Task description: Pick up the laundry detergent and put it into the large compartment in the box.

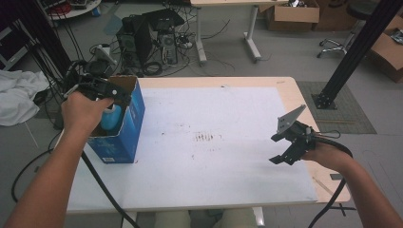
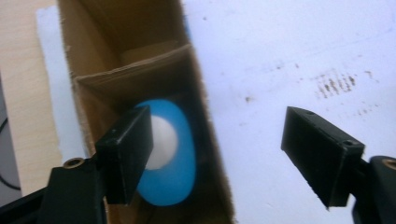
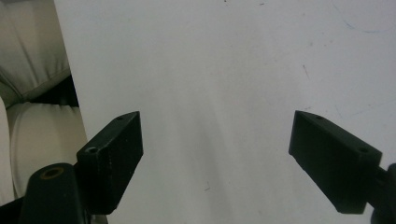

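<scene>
Your high view looks forward and down from above your side onto the white rectangular table sheet [image 1: 204, 142], with the open blue cardboard box [image 1: 128, 128] at its left edge. Your left gripper view looks almost straight down into that box [image 2: 140, 65] from close above, sharing the box and the sheet [image 2: 280, 46] beside it. Your right gripper view faces the sheet [image 3: 210, 70] closely, near its front edge.

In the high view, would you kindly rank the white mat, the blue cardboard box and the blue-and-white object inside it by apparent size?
1. White mat
2. Blue cardboard box
3. Blue-and-white object, partly hidden by the left hand
</scene>
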Motion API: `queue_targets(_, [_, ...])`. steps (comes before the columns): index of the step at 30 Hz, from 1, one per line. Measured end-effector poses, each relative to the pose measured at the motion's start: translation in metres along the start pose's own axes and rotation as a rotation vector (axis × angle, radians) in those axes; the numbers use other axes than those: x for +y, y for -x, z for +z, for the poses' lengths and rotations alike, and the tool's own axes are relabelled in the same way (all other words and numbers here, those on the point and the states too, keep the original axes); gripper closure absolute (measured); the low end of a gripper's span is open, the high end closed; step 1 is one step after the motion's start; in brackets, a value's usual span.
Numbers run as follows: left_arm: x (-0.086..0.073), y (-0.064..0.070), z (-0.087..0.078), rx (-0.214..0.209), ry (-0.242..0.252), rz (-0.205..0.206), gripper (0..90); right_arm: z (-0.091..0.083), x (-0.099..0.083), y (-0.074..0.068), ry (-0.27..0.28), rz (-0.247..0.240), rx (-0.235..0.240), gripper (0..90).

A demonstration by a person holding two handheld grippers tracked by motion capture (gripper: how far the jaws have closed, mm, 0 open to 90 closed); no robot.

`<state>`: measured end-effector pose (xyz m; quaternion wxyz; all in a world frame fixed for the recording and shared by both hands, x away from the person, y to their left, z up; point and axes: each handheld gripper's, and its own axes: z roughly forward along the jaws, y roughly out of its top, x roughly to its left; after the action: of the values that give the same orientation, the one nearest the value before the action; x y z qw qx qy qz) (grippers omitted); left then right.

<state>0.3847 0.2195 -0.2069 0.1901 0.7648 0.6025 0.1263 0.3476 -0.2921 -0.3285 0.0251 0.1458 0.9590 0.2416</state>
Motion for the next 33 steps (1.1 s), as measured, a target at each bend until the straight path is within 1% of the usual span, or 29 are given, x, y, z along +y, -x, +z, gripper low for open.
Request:
queue_targets(1, [0.000,0.000,0.000,0.000,0.000,0.000,24.9,0.000,0.000,0.000,0.000,0.000,0.000,17.4])
queue_targets(2, [0.001,0.005,-0.001,-0.006,-0.003,0.023,24.9,-0.001,0.000,0.000,0.001,-0.002,-0.001,17.4])
queue_targets(3, [0.001,0.005,-0.001,-0.006,-0.003,0.023,24.8,-0.001,0.000,0.000,0.001,-0.002,-0.001,17.4])
queue_targets(6, [0.004,0.013,-0.001,-0.018,-0.001,0.053,24.5,-0.001,0.000,0.000,0.003,0.002,0.000,17.4])
queue_targets(9, [0.005,0.017,-0.001,-0.028,-0.003,0.062,24.2,-0.001,0.000,-0.001,0.001,0.004,0.001,17.4])
queue_targets(11, [0.006,0.021,-0.001,-0.037,-0.003,0.075,24.1,-0.001,-0.001,0.000,0.002,-0.003,0.000,17.4])
queue_targets(12, [0.008,0.025,-0.001,-0.043,-0.003,0.092,23.9,-0.001,-0.001,-0.001,0.003,0.004,0.002,17.4])
queue_targets(13, [0.008,0.025,-0.001,-0.043,-0.003,0.092,23.6,-0.001,-0.001,-0.001,0.003,0.004,0.002,17.4])
queue_targets(14, [0.009,0.028,0.000,-0.050,-0.004,0.109,23.4,-0.001,-0.001,0.000,0.000,0.002,0.001,17.4])
queue_targets(15, [0.009,0.028,0.000,-0.050,-0.004,0.109,23.3,-0.001,-0.001,0.000,0.000,0.002,0.001,17.4])
queue_targets(16, [0.010,0.031,0.001,-0.056,-0.009,0.122,22.9,-0.002,-0.001,0.000,-0.002,0.005,0.001,17.4])
queue_targets(19, [0.012,0.034,0.003,-0.057,-0.014,0.134,22.6,-0.003,0.000,0.000,0.004,0.005,0.002,17.4])
queue_targets(20, [0.013,0.038,0.005,-0.064,-0.017,0.152,22.6,-0.004,0.001,0.000,0.006,0.002,0.002,17.4])
queue_targets(22, [0.014,0.040,0.006,-0.066,-0.015,0.157,22.5,-0.004,0.001,0.000,0.006,0.004,0.002,17.4])
queue_targets(24, [0.015,0.044,0.007,-0.074,-0.015,0.175,22.2,-0.004,0.002,0.000,0.004,0.006,0.003,17.4])
queue_targets(26, [0.017,0.049,0.007,-0.088,-0.005,0.213,21.3,-0.003,0.002,0.001,0.003,0.005,0.004,17.4])
queue_targets(27, [0.017,0.049,0.007,-0.088,-0.005,0.213,21.3,-0.003,0.002,0.001,0.003,0.005,0.004,17.4])
queue_targets(29, [0.019,0.054,0.008,-0.102,-0.005,0.236,21.2,-0.002,0.003,0.001,0.001,0.005,0.005,17.4])
queue_targets(31, [0.020,0.060,0.009,-0.114,-0.001,0.264,20.7,-0.002,0.003,0.001,0.001,0.003,0.005,17.3])
queue_targets(32, [0.022,0.064,0.009,-0.129,0.003,0.287,20.7,-0.002,0.004,0.000,-0.002,0.007,0.006,17.4])
queue_targets(33, [0.022,0.064,0.009,-0.129,0.003,0.287,20.6,-0.002,0.004,0.000,-0.002,0.007,0.006,17.4])
